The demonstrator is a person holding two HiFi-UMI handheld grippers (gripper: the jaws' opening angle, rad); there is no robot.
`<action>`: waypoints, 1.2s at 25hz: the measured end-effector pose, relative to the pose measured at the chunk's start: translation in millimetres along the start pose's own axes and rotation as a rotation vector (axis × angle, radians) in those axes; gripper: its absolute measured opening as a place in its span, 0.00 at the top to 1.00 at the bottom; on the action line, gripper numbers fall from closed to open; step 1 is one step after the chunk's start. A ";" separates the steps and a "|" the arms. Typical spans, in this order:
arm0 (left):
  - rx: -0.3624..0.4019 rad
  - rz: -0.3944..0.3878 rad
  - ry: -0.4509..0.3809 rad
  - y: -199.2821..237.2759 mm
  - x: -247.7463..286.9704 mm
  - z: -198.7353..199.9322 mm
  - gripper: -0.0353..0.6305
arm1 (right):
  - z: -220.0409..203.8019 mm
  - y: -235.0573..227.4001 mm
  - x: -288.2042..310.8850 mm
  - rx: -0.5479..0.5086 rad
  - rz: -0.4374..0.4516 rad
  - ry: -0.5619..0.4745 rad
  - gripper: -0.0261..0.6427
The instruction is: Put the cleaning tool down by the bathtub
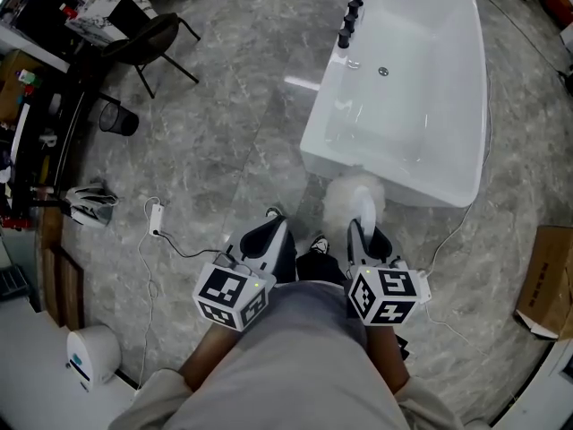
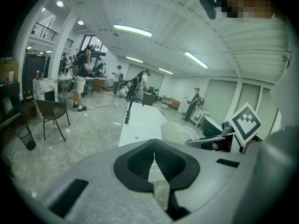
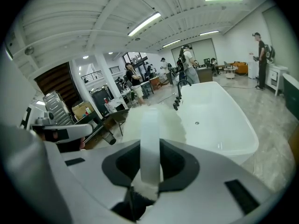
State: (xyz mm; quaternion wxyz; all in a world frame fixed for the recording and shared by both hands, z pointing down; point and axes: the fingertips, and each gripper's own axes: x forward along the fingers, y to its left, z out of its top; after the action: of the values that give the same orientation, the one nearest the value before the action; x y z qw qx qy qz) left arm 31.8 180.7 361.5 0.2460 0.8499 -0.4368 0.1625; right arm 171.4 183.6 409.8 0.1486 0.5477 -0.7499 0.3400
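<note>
The cleaning tool (image 1: 351,195) is a fluffy white duster on a flat white handle (image 3: 150,143). My right gripper (image 1: 363,228) is shut on that handle, and the fluffy head (image 3: 161,120) sticks out ahead of the jaws. It hangs above the floor just in front of the near end of the white bathtub (image 1: 412,106). My left gripper (image 1: 273,228) is beside it on the left, shut with nothing in it; in the left gripper view its pads (image 2: 161,160) meet at the tips. The bathtub (image 2: 140,122) lies ahead in both gripper views (image 3: 219,120).
A black faucet (image 1: 358,7) stands on the tub's far left rim. A black chair (image 1: 148,43) and a black mesh bin (image 1: 118,117) are at the left. A power strip with cable (image 1: 155,218) lies on the floor. A cardboard box (image 1: 546,280) sits at right. People (image 2: 81,78) stand far off.
</note>
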 end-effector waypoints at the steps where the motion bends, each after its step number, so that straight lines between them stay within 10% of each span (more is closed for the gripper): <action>1: -0.005 -0.003 0.002 2.3 2.7 1.3 0.94 | 2.9 -0.4 2.7 0.000 -0.002 0.001 0.85; 30: 0.039 -0.246 -0.038 173.0 132.3 160.8 0.94 | 174.6 23.3 164.4 0.061 -0.175 -0.074 0.85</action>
State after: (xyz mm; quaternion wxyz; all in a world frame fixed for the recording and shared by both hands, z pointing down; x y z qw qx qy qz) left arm -25.8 -83.1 341.4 0.2392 0.9045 -0.3308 0.1235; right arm 117.5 -48.4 373.1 0.1331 0.6277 -0.6934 0.3278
